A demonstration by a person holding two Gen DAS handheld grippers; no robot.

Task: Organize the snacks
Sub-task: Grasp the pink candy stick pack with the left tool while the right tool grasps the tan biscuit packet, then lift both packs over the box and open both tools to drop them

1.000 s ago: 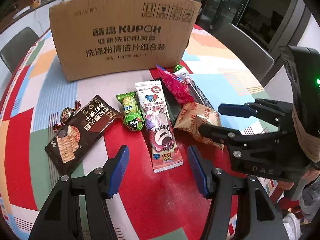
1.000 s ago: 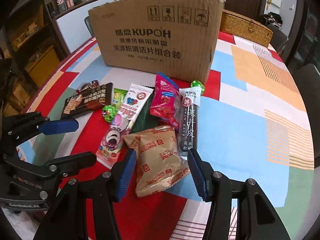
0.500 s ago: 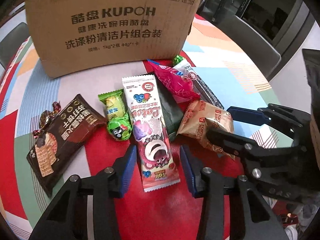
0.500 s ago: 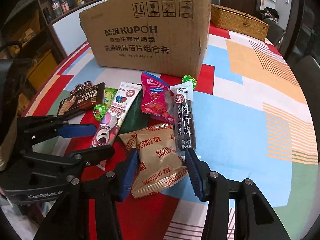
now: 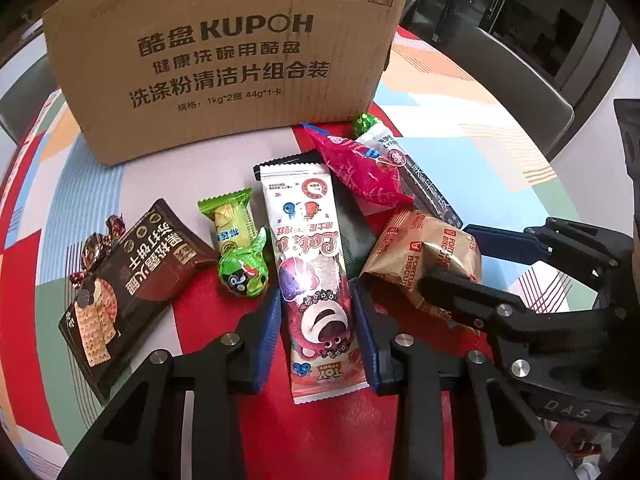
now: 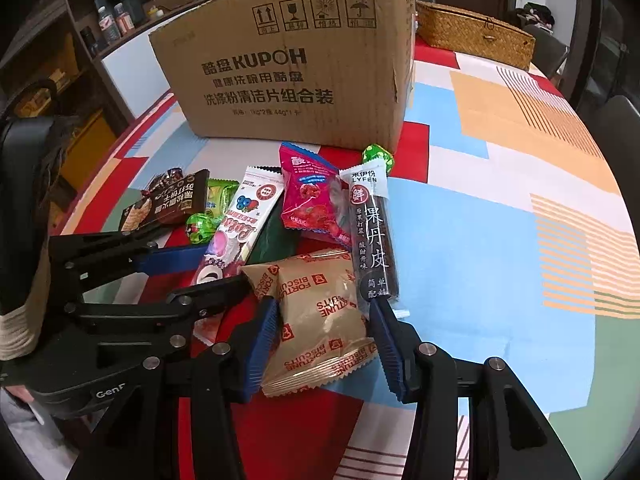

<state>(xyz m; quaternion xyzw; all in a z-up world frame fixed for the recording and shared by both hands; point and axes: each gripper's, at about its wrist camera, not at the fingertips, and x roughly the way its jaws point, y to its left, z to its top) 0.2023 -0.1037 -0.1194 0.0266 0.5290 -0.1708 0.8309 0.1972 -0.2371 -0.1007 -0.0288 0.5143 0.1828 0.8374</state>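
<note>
Snacks lie in front of the brown cardboard KUPOH box (image 5: pixel 224 60). Left gripper (image 5: pixel 316 332) is part-open, pads flanking the long pink-and-white Lotso wafer packet (image 5: pixel 312 272); contact unclear. Right gripper (image 6: pixel 324 340) is part-open astride the tan Fortune Biscuits pack (image 6: pixel 320 320); grip unclear.

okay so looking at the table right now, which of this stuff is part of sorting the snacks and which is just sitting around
Part of the job: pink strawberry bar, fortune biscuit pack, cracker pack, red pouch, green candies, cardboard box.

Just lying about: wicker basket, chair, shelf bottles.
</note>
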